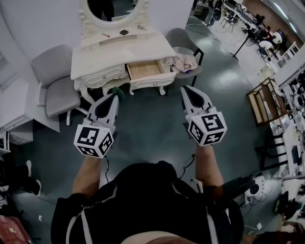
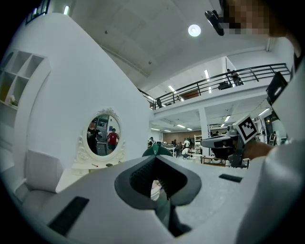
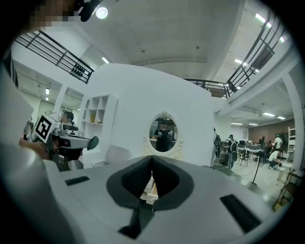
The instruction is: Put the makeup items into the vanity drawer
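The left gripper (image 1: pixel 116 95) and right gripper (image 1: pixel 185 88) hover over open floor (image 1: pixel 152 116), short of the vanity's (image 1: pixel 119 55) near edge, jaws pressed together on nothing. The drawer (image 1: pixel 144 70) stands pulled out (bare wood showing). The makeup items (image 1: pixel 124 32) lie far back below the mirror (image 1: pixel 114 8).

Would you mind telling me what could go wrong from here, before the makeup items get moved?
1. The left claw and right claw are both shut and empty. Reaching the small makeup items on the raised shelf of the white vanity table without opening first could knock them away.
2. The open wooden drawer juts forward, so an arm reaching over it might bump it.
3. The grey upholstered chair stands close beside the table and may crowd the left side.
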